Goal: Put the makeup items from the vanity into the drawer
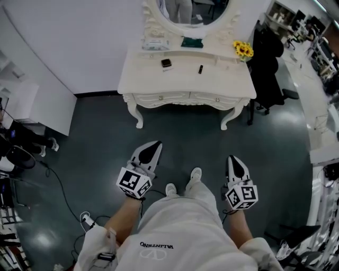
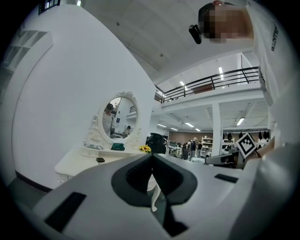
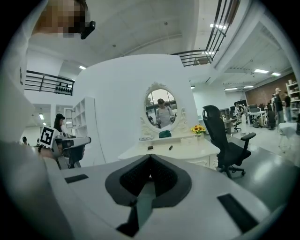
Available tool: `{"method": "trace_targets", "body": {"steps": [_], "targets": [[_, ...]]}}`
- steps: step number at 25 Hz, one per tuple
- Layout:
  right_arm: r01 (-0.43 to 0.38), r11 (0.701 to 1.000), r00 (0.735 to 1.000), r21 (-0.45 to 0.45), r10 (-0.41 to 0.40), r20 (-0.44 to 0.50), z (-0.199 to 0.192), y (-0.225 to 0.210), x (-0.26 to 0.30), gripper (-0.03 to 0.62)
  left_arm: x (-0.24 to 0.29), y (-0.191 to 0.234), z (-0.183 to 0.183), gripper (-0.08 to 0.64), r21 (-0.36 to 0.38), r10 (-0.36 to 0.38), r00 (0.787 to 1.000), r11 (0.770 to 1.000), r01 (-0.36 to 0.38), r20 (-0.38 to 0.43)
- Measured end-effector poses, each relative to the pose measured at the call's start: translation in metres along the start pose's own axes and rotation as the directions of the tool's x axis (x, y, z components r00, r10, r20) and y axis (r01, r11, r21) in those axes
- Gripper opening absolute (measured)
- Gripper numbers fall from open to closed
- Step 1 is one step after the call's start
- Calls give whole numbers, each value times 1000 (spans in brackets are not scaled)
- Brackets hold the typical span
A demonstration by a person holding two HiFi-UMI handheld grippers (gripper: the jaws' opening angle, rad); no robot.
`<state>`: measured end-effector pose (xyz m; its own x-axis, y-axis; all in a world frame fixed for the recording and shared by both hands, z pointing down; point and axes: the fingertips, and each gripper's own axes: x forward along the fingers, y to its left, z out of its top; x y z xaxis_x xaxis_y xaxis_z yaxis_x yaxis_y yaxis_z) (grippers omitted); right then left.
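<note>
Makeup case (image 1: 166,63), small and dark, and a slim dark makeup stick (image 1: 201,69) lie near each other but apart on top of the white vanity (image 1: 137,74), in the upper middle of the head view. Along the vanity's front edge, both drawer fronts (image 1: 161,98) are closed. Behind the two items, a green pouch (image 1: 192,42) sits on the raised ledge under the oval mirror (image 1: 185,10). Yellow flowers (image 1: 243,50) stand at the top's right corner, and a black office chair (image 1: 267,69) is just to the right of the vanity.

I stand well back on the dark floor (image 1: 185,143). My left tongs (image 1: 155,144) are at the lower left of centre and my right tongs (image 1: 233,159) at the lower right. On each the jaws are pressed together with nothing between them, and both point toward the vanity.
</note>
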<state>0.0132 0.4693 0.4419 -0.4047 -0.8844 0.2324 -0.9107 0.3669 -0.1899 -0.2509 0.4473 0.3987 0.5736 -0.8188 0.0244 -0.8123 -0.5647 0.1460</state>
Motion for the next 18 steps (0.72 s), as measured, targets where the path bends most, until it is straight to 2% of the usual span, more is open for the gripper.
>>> {"method": "trace_targets", "body": {"steps": [8, 18], "targets": [[-18, 1000, 1000, 17, 18, 8, 7, -21, 36, 11, 41, 5, -1, 2, 10, -17, 1000, 1000, 17, -16], [-86, 996, 996, 6, 86, 3, 34, -77, 106, 11, 130, 24, 8, 2, 26, 26, 999, 999, -26, -19]]}}
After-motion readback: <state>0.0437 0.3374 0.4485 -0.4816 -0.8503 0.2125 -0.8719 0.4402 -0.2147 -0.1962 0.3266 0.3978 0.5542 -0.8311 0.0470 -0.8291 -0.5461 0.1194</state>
